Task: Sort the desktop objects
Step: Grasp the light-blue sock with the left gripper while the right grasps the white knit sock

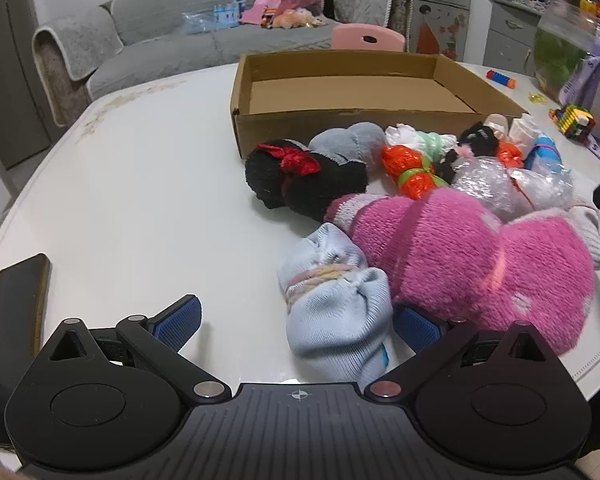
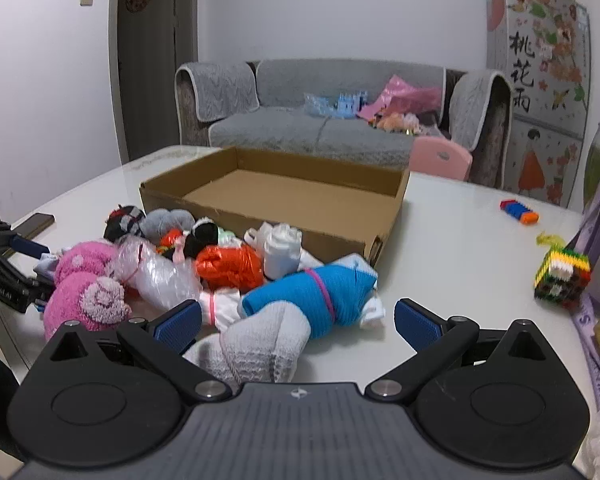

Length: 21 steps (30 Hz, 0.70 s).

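Note:
A heap of rolled socks and bagged bundles lies on the white table [image 1: 140, 200] in front of a shallow cardboard box [image 1: 284, 132]. My left gripper [image 1: 298, 324] is open, and a light blue sock roll [image 1: 336, 308] lies between its fingers without being pressed. Beside that roll sits a big pink fluffy bundle [image 1: 472, 260]. My right gripper [image 2: 298, 322] is open too, low over a blue bundle with a pink rubber band [image 2: 312, 296] and a white sock [image 2: 256, 348]. The cardboard box [image 2: 340, 238] has nothing visible in it.
The heap also holds a black bundle with a red tie [image 1: 300, 180], a grey roll [image 1: 348, 144], an orange bag [image 2: 228, 268] and bubble wrap [image 2: 160, 276]. A dark phone [image 1: 16, 308] lies at the left edge. Toy blocks [image 2: 562, 276] and a pink chair [image 2: 440, 156] are on the right.

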Motion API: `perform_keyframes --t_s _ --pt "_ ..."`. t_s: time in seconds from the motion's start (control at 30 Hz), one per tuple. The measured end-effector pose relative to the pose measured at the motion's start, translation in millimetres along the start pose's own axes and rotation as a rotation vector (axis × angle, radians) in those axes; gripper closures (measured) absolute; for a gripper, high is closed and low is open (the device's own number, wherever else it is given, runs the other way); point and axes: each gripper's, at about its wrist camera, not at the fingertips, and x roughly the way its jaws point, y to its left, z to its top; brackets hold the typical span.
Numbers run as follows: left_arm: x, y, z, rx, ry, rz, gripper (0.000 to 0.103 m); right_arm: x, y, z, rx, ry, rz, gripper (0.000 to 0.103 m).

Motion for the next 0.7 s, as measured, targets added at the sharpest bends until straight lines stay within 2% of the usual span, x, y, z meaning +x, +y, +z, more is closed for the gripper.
perform_keyframes --t_s 0.3,0.37,0.43,0.5,0.7 --pt "6 -3 -2 0.01 -0.019 0.019 0.004 10 1 -4 0.054 0.061 0.033 0.0" --pt "6 -1 -1 0.004 -0.022 0.015 0.008 12 1 -5 0.058 0.074 0.035 0.001" --pt "5 0 0 -0.002 -0.025 -0.008 0.02 14 2 -6 0.063 0.084 0.034 0.001" --pt "3 -1 1 0.007 -0.029 -0.022 0.028 15 3 -7 0.068 0.091 0.043 0.001" --pt "2 -7 1 0.045 -0.044 0.016 0.029 16 1 -8 0.077 0.106 0.043 0.001"
